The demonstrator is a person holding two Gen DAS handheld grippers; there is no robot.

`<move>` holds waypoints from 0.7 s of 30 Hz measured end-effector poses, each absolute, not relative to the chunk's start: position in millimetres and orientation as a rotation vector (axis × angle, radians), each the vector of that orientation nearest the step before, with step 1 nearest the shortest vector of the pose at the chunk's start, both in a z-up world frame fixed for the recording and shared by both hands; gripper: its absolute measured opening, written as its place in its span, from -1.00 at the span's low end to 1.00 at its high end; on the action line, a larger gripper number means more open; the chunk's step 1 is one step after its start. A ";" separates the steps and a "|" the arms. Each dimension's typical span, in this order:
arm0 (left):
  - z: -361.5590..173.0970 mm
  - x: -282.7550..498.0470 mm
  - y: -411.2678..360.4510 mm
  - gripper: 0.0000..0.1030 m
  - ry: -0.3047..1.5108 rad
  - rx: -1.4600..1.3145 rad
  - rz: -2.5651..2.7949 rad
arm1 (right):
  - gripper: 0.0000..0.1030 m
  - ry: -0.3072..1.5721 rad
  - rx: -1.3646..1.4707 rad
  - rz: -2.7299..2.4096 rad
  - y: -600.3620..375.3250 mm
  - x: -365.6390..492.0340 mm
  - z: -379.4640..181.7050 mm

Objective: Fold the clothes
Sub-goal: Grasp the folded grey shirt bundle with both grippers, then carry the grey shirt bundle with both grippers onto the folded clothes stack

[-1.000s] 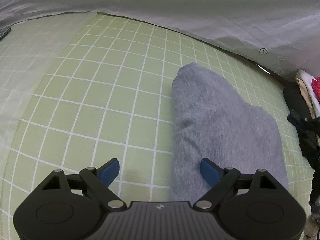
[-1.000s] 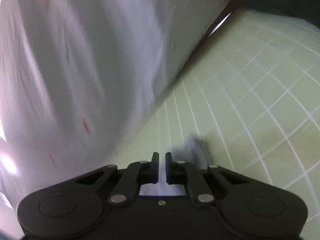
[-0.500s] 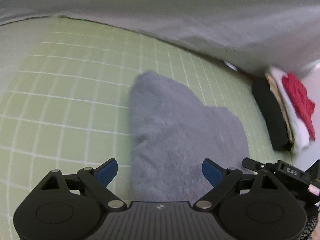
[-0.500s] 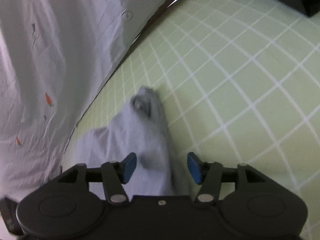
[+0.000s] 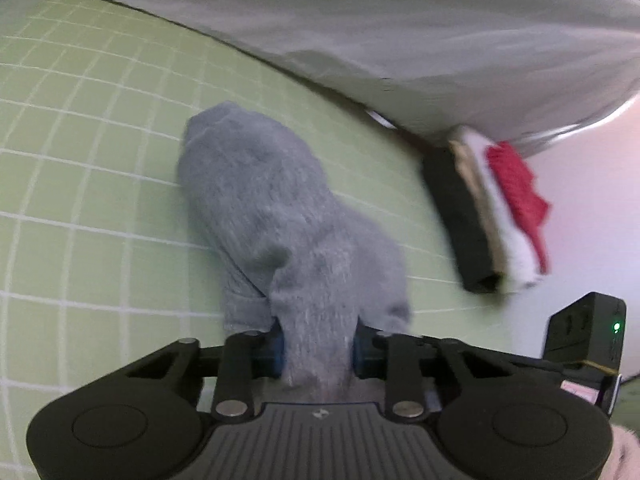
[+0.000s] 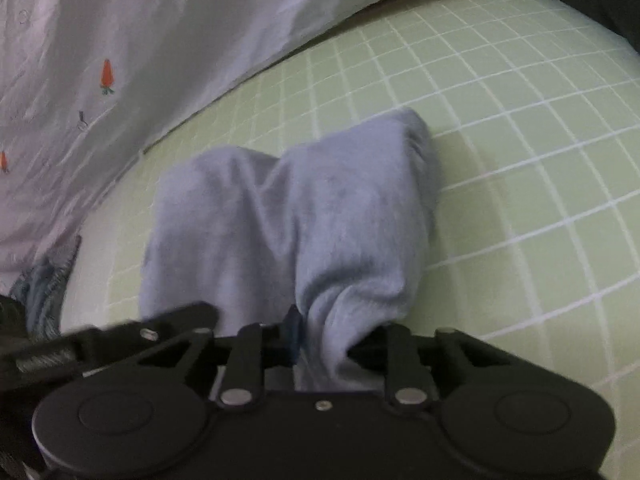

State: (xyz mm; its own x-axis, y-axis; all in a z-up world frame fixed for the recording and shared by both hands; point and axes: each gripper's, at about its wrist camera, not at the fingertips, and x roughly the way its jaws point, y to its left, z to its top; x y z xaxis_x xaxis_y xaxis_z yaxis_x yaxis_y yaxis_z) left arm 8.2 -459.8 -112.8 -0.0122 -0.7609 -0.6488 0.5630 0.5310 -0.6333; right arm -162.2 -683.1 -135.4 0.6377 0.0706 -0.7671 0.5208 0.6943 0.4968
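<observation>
the grey cloth (image 5: pixel 276 216) lies on the green grid mat (image 5: pixel 80 200), bunched into a long lump, its far end resting flat on the mat and its near end drawn up off it. the left gripper (image 5: pixel 318 350) has its jaws closed partway onto a gathered fold of that near end, the fabric filling the gap between the blue pads. the right gripper (image 6: pixel 324 340) pinches another bunch of the same cloth (image 6: pixel 312 216), jaws likewise narrowed on the fabric; its right pad is hidden by the cloth. both grips sit close together at the cloth's near edge, which looks like a hold meant to lift or carry that edge as one, so the layers do not slide apart.

beyond the cloth, past the mat's far edge, a pale sheet (image 5: pixel 400 20) hangs. to the cloth's right, at the mat's edge, a stack (image 5: pixel 492 216) of black, cream, white and red pieces stands, seemingly folded items. whether this cloth is mid-fold or already folded and being moved to that stack, i cannot tell.
</observation>
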 end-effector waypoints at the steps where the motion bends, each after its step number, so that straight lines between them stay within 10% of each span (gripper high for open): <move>1: -108.6 4.7 -459.1 -0.43 1.173 -0.217 -1.076 | -0.61 0.836 0.775 -0.291 -676.2 -165.6 -127.3; 21: 16.8 -125.4 -638.7 -0.45 0.826 -0.303 -1.314 | -0.63 0.432 0.580 -0.366 -813.7 -325.1 18.0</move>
